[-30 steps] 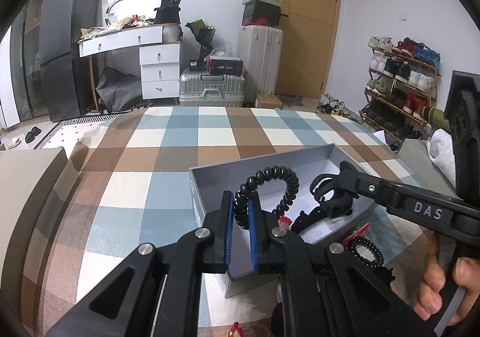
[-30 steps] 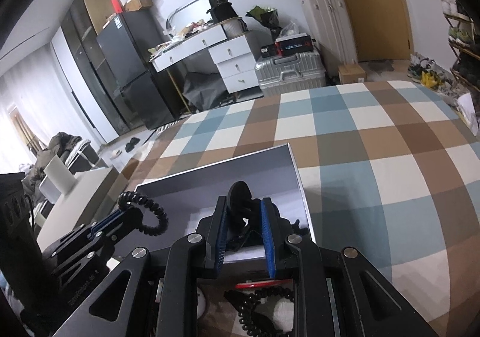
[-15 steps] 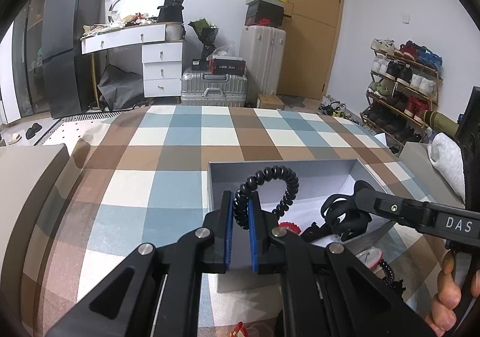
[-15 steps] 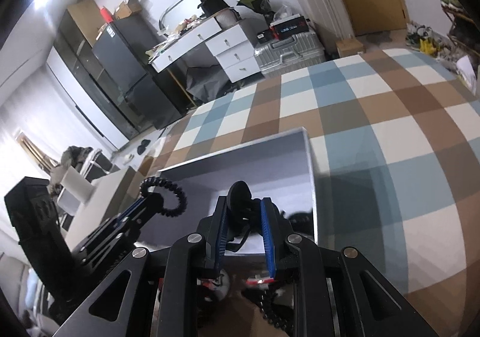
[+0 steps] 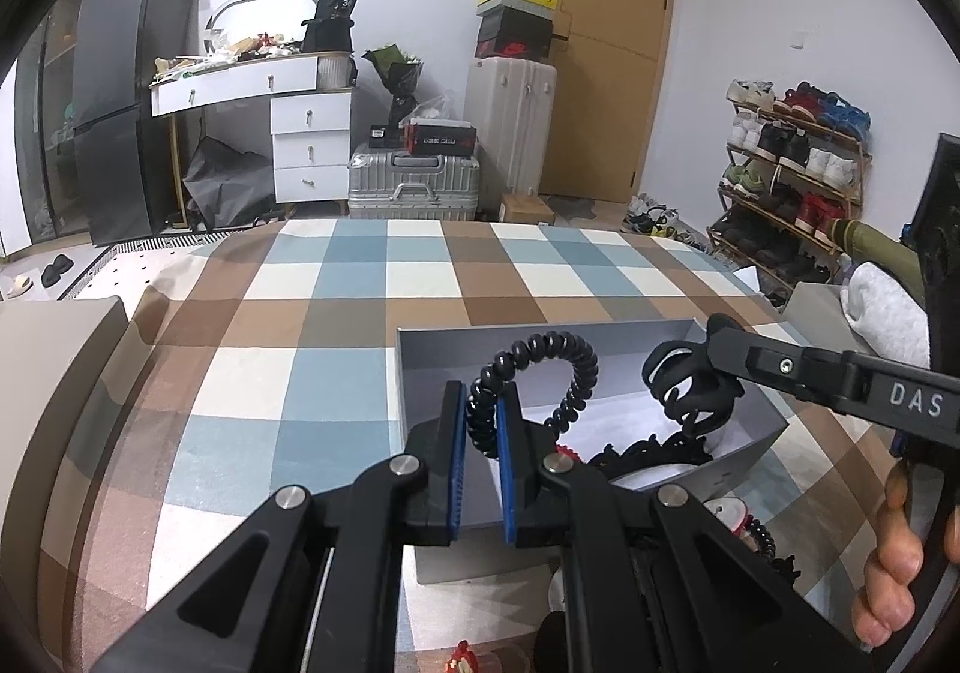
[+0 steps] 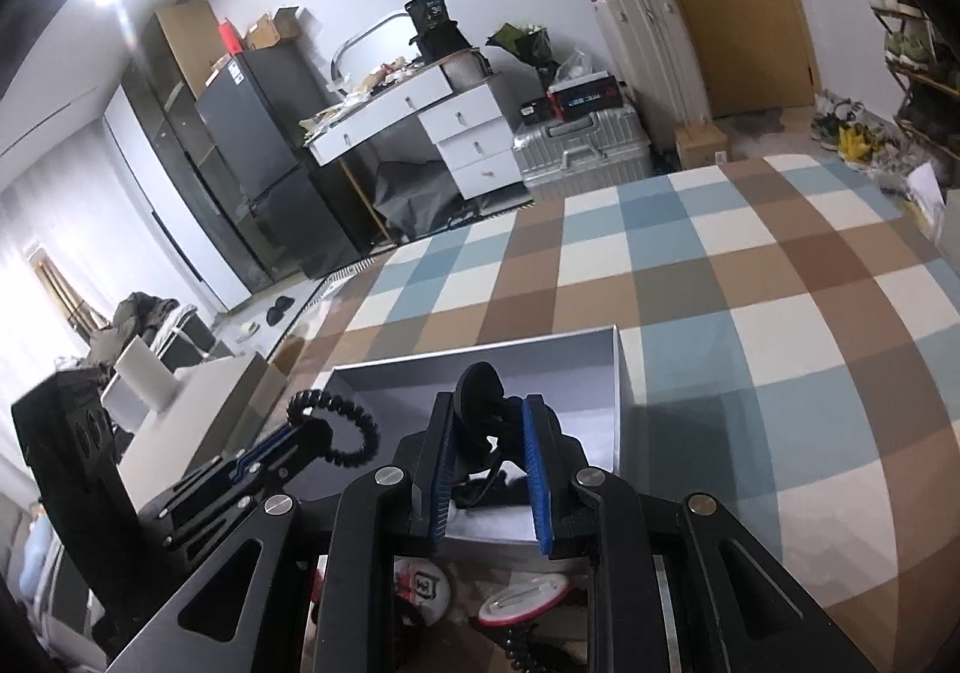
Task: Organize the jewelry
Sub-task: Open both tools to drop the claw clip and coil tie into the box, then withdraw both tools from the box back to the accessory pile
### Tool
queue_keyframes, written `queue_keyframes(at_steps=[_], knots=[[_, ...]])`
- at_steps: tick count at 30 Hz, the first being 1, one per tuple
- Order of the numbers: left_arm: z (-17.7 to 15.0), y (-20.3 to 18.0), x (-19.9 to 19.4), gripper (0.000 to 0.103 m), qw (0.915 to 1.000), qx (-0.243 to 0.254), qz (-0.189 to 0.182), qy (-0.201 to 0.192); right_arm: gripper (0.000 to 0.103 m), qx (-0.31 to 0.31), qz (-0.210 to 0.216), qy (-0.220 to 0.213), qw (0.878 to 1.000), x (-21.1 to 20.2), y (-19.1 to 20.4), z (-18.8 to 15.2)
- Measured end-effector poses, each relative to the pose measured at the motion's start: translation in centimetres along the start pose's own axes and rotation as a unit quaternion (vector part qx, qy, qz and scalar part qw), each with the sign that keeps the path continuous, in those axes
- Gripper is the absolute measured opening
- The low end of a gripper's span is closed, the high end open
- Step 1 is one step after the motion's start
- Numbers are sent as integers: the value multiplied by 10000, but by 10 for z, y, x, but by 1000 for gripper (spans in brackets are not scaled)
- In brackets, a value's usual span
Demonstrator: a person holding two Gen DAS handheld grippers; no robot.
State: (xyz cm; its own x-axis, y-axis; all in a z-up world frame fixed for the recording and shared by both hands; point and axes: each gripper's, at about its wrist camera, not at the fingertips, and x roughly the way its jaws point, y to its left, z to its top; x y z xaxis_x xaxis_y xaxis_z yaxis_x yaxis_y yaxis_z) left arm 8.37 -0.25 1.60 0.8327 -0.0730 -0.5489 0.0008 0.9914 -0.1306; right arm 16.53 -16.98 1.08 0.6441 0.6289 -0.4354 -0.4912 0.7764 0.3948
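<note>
Left claw (image 5: 480,454) clamped on black spiral hair tie (image 5: 540,382), right claw (image 6: 486,478) on black hair claw clip (image 6: 480,397); both hung over grey box (image 5: 420,373) on checked bed (image 5: 336,325). Drop-off step; next likely lowering, then parting fingers.

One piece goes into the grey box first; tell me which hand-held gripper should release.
Right. The right hand-held gripper holds its black hair claw over the grey box interior; the left hand-held gripper pinches the spiral hair tie nearer the front wall.
</note>
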Motion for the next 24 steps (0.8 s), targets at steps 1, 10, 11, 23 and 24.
queue_keyframes(at_steps=[1, 10, 11, 23, 24], knots=[[0, 0, 0, 5, 10000, 1, -6, -1, 23, -4, 6, 12, 10000, 0, 0, 1], [0, 2, -1, 20, 10000, -76, -12, 12, 49, -129, -118, -199, 9996, -20, -1, 3], [0, 2, -1, 29, 10000, -83, -19, 16, 56, -169, -134, -201, 9996, -23, -1, 2], [0, -1, -22, 102, 9997, -101, -194, -139, 91, -275, -558, -26, 9981, -52, -25, -24], [-1, 1, -27, 102, 9996, -116, -188, -165, 93, -234, -581, -17, 9980, -54, -28, -25]])
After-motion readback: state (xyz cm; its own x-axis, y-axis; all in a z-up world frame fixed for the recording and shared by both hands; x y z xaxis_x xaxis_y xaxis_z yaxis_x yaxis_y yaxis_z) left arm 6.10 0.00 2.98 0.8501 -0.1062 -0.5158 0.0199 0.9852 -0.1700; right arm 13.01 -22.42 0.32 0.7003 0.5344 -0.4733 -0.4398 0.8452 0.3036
